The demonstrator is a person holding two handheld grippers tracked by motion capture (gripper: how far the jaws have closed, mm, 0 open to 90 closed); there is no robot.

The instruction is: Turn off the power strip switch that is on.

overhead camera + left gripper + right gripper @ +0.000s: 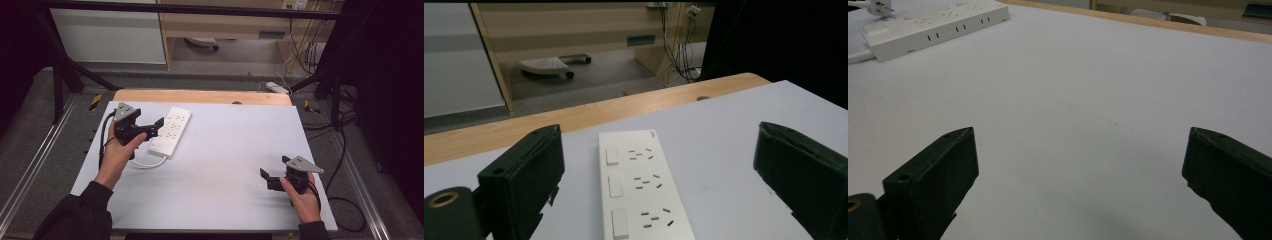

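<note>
Two black, blocky grippers over a matte white table (225, 170). Left gripper (150, 129): jaws spread wide, empty, straddling the near end of a smooth white rectangular power strip (171, 131) at far left. Right gripper (272, 172): jaws likewise parted, empty, well apart at near right.

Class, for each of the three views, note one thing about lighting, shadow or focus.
High view: the white rectangular table sheet is evenly lit while the surroundings fall dark. Left gripper view: the white plastic power strip is sharp; the near black jaws look soft. Right gripper view: a faint shadow lies on the sheet between the jaws, and the strip at top left is slightly blurred.
</note>
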